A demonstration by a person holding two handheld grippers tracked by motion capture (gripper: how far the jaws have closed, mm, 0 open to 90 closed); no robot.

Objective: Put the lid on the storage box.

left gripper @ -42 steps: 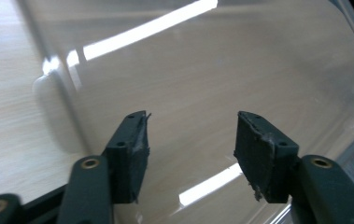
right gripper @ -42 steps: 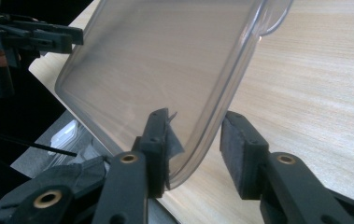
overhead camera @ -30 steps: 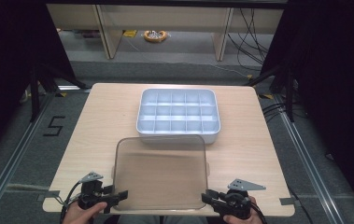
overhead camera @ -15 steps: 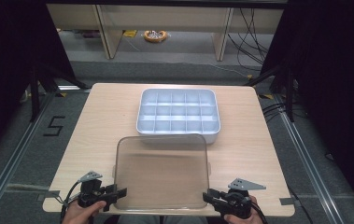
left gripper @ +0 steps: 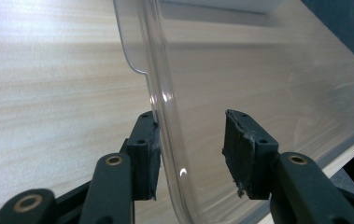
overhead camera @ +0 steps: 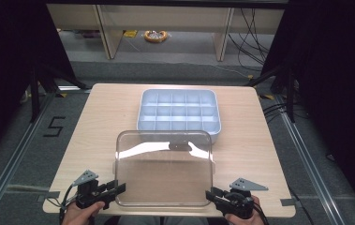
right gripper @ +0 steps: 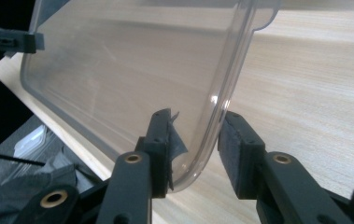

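Two grippers, left gripper (overhead camera: pixel 119 188) just closed and right gripper (overhead camera: pixel 211 194), clamp the transparent lid (overhead camera: pixel 164 171) by its near corners, just short of the compartment tray (overhead camera: pixel 179 111).

Ahead of my grippers: clear lid (overhead camera: pixel 164 169) spans the near table (overhead camera: pixel 105 122) between them.
Beyond the lid: compartment tray (overhead camera: pixel 179 111) blocks the middle.
My open lanes: bare wood on both flanks.

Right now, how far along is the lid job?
Done: both grippers are at the clear lid, left gripper and right gripper on its near corners; the left jaws have just been closing on its rim. In hand: lid gripped, near the table's front edge. Left: set it on the compartment tray, open behind it.
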